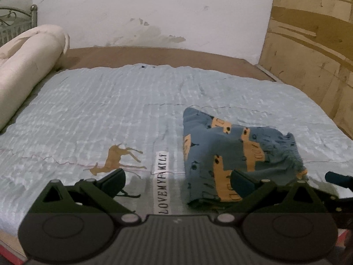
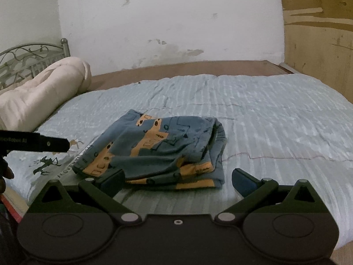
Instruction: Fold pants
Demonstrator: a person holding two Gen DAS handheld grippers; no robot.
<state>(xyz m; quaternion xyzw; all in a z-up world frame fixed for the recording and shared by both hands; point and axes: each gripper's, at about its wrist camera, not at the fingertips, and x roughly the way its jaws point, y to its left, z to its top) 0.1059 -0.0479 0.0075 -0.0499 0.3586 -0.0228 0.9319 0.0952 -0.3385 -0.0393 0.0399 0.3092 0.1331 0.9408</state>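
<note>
The pants look soft and light — best pinched at a folded edge — while the left gripper and right gripper gape wide, holding nothing.

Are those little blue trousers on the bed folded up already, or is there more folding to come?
Mostly done, it seems. The blue cotton pants with orange patches lie in a compact stacked bundle on the pale blue quilted bedspread, layers showing at the near edge. Nothing is in hand: the left gripper and right gripper are both open and empty. Perhaps only tidying the rumpled waistband side remains.
</note>
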